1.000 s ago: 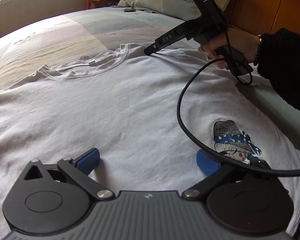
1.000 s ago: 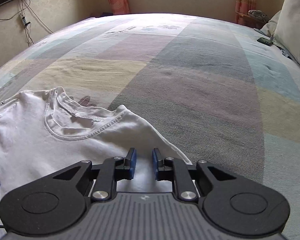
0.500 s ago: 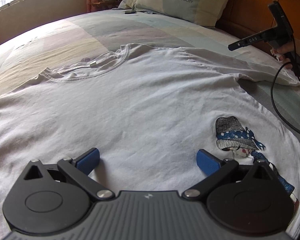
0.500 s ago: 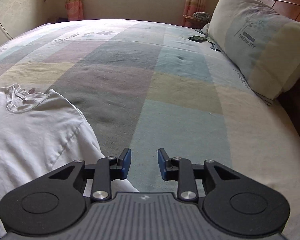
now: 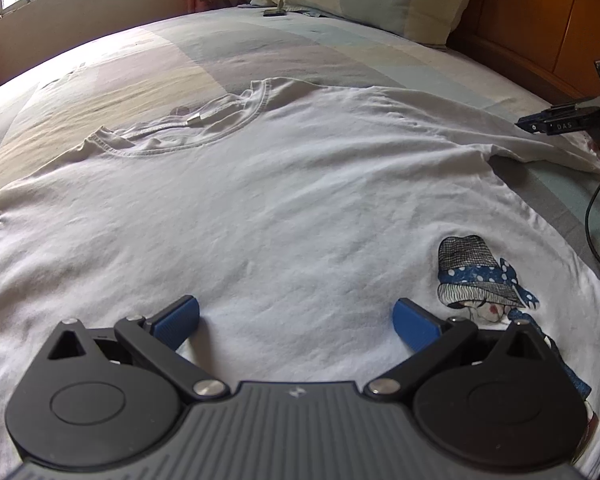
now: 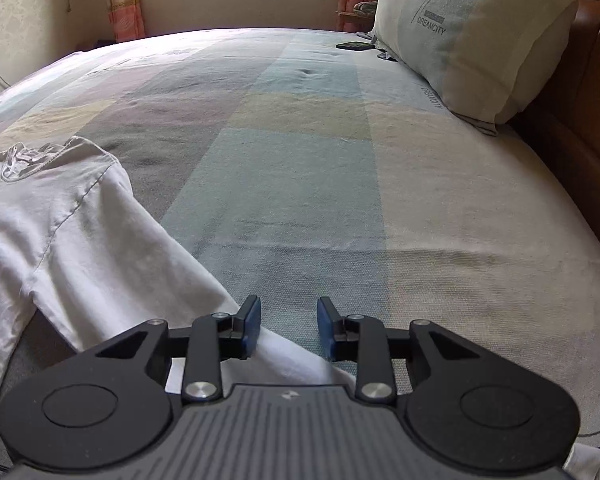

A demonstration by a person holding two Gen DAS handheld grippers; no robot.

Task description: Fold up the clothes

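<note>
A white T-shirt [image 5: 284, 200] lies flat, front up, on the bed, with a hat-figure print [image 5: 476, 276] near its lower right. My left gripper [image 5: 296, 316] is wide open and empty, low over the shirt's lower middle. My right gripper [image 6: 288, 320] is open, hovering over the end of the shirt's right sleeve [image 6: 100, 248]; the sleeve's edge lies under its fingers. The right gripper also shows in the left wrist view [image 5: 556, 124] at the far right, above that sleeve's tip.
The bed has a pastel patchwork cover [image 6: 300, 152]. A large pillow [image 6: 472, 36] leans on the wooden headboard [image 6: 588, 112] at the right. A dark phone [image 6: 354, 45] lies near the pillow. A black cable [image 5: 596, 224] trails at the shirt's right.
My right gripper has moved from the shirt's collar out to the right sleeve end and opened wider. My left gripper has stayed still and open.
</note>
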